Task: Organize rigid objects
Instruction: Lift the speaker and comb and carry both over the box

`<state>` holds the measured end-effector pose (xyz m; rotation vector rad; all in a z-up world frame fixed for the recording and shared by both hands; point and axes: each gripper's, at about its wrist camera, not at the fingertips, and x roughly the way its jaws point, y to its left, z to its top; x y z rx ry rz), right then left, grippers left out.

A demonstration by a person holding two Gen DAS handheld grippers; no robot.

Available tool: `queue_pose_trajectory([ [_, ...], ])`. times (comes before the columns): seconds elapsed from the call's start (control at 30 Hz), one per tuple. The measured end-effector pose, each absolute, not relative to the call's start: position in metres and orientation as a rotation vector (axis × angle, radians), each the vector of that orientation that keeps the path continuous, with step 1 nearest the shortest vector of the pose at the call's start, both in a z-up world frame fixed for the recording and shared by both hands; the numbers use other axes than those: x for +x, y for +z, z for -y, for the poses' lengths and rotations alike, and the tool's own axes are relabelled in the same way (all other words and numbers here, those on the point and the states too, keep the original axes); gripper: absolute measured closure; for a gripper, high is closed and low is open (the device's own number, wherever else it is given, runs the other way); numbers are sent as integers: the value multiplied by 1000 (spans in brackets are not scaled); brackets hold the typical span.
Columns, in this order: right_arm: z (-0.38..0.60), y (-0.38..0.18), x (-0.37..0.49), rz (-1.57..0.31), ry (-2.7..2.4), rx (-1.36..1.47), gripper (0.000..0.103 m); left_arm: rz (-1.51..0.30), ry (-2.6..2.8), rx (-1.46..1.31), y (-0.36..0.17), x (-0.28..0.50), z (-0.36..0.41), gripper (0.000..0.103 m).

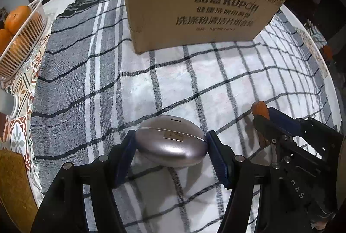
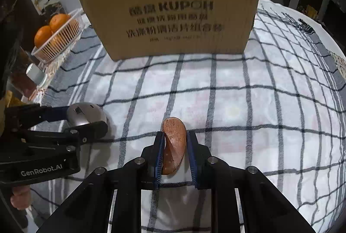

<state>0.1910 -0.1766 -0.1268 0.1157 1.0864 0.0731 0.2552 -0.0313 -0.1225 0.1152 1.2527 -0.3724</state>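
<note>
Two grippers each hold one item low over the checked cloth [image 2: 227, 99] on the bench. Left gripper [image 1: 170, 146] is clamped end to end on the silver egg-shaped case [image 1: 170, 144]; right gripper [image 2: 174, 144] pinches the brown wooden piece [image 2: 174, 144] upright. Straight ahead stands the cardboard box [image 2: 173, 14] (likely their destination), squarer to the right gripper.

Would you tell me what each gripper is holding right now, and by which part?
The left gripper clamps the silver oval case across its two narrow ends. The right gripper pinches the brown wooden piece by its flat sides.
</note>
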Motion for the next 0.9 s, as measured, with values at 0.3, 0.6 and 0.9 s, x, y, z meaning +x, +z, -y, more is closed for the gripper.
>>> queue_pose_trajectory([
  [0.3, 182, -106, 187, -1035, 96, 137, 80, -1168, -323, 86, -96, 245, 26, 39],
  [0.6, 183, -79, 184, -977, 129, 131, 80, -1076, -279, 64, -66, 231, 18, 39],
  [0.9, 189, -42, 177, -888, 147, 118, 80, -1000, -299, 41, -30, 226, 22, 39],
])
